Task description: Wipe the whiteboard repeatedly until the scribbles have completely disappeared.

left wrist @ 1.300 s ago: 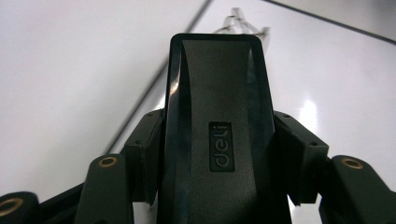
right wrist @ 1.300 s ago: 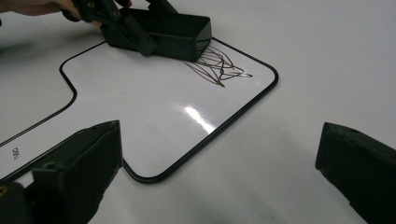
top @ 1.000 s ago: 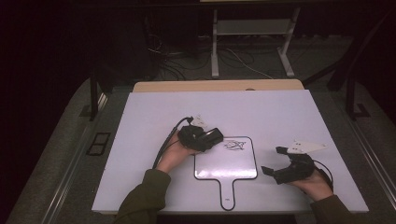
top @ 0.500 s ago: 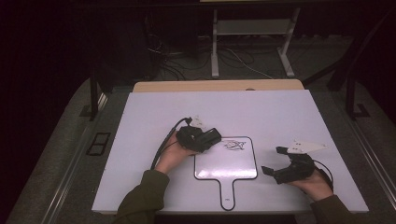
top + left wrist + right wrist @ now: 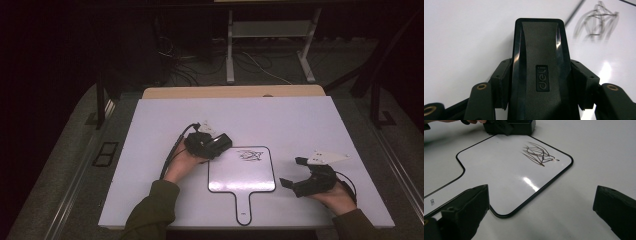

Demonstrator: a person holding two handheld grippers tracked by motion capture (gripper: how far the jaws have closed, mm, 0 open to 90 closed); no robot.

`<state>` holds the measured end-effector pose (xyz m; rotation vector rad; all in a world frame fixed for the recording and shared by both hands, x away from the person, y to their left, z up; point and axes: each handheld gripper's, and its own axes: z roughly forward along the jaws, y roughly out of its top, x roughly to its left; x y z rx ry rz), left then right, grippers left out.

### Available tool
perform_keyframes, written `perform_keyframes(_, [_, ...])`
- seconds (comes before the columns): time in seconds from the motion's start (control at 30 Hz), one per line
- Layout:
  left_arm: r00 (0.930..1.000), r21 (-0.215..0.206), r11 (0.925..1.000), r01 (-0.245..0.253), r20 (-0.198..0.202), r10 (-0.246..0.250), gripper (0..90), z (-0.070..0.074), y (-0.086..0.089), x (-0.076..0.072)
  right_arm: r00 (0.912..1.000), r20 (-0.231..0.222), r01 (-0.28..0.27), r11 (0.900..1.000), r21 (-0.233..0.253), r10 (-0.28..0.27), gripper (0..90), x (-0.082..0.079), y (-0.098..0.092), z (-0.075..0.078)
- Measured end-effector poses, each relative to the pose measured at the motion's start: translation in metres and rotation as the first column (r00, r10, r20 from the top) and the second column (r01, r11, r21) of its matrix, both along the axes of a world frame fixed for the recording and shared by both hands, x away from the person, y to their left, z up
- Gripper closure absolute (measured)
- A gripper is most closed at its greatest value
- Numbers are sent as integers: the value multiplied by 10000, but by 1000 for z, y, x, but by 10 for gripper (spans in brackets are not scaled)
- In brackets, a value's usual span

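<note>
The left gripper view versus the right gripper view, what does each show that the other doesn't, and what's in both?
Left gripper view alone: the "deli" label on the black eraser's back, with the left tongs shut on its sides.

Right gripper view alone: the right tongs standing open with nothing between them, the whiteboard's rounded black rim, its handle running off at the left edge, and a bright glare spot on it.

Both: the dark scribble on the whiteboard, the eraser near it, and the white table.

text: "deli" | on: black eraser (image 5: 541,75) | also: whiteboard (image 5: 506,177) handle, small
</note>
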<state>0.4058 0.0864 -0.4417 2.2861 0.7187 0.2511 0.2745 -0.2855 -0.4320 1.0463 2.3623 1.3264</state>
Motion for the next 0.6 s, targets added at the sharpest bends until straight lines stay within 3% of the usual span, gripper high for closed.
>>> perform_keyframes(0.13, [10000,91,9999,81,-23,-81,392,1,-2,-3,10000,7,9,10000,13,-9,0,0,0,0])
perform_keyframes(0.4, [9946,461,9936,1035,31,-1037,392,3,-24,-22,10000,5,10,10000,-3,-10,0,0,0,0])
perform_keyframes(0.6, [9987,255,9985,493,86,-495,393,1,-13,-11,10000,18,13,10000,9,-13,0,0,-1,0])
